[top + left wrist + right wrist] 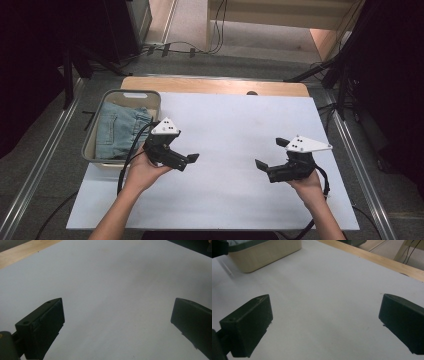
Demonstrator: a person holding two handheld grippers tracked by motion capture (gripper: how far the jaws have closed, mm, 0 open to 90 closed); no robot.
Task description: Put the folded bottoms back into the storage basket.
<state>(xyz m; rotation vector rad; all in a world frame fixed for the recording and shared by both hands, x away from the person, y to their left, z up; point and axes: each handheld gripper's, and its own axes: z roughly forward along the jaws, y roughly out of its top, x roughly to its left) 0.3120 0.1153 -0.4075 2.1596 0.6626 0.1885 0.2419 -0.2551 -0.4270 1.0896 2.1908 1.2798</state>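
I hold my left gripper (189, 161) and right gripper (268, 154) above the bare white table (235, 130), both spread wide and empty. The jeans (116, 129) lie folded in the basket (134, 94) at the far left, untouched; nothing looks begun.

I hold my left gripper (186, 161) in my left hand (142, 170), its jaws spread wide and pointing toward the other gripper. My right gripper (270, 154) sits in my right hand (306, 181), jaws equally wide apart and aimed back at the left one. Both forearms come up from below, and nothing sits between either pair of jaws.
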